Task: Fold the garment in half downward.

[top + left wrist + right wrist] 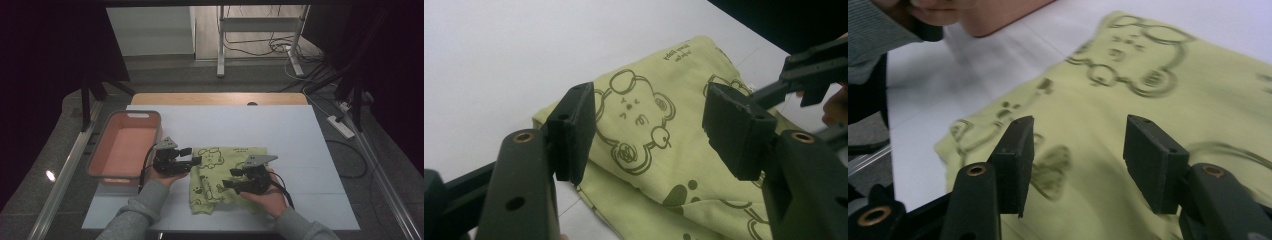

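Folded green cloth on bench, both claws spread above it, nothing held

Yellow-green cloth (222, 177) with bear print lies folded in layers on the white bench (300, 140), near the front edge, just right of the pink bin (95, 165). Left claw (192, 156) hovers at the cloth's left edge, jaws spread with air between them; right claw (229, 179) sits over the lower right part, jaws also apart and not pinching fabric. Looks light, soft, floppy thin fabric: it will sag and unfold if lifted from one point and could slide on the smooth bench. Not fragile. Best hold is probably a pinch through all layers at a folded edge or corner, one claw per side, since a mid-panel pinch may catch the top layer alone
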